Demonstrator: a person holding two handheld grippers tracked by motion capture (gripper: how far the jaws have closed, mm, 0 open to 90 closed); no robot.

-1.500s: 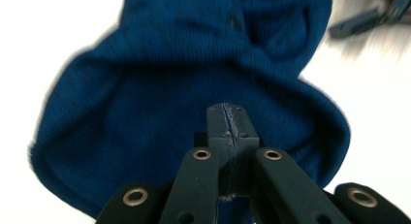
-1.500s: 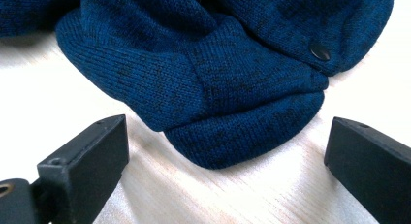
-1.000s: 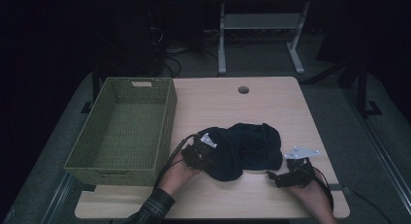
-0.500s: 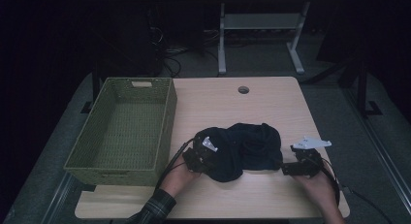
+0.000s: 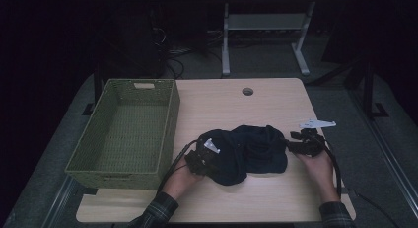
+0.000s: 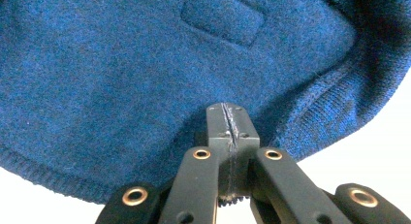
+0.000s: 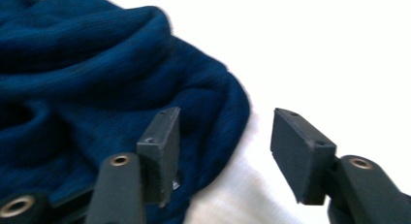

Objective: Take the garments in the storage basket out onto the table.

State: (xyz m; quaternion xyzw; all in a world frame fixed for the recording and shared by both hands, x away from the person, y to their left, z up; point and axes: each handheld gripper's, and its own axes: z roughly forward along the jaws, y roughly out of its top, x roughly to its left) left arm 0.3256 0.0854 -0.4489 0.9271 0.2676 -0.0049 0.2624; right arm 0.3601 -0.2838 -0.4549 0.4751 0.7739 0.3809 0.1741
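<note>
While closing, right tool beside sweater

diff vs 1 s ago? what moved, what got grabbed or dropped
The right tongs moved up the table's right edge to the right end of the dark blue knit garment. Their jaws have just been closing, but still stand apart with no cloth between them. Unchanged: the left tongs, shut at the garment's left edge; the garment; the green basket.

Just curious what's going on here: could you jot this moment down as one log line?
left gripper: shut on blue knit garment | right gripper: jaws just closing, apart, garment edge between, not pinched | green basket: beside garment, apart
</note>
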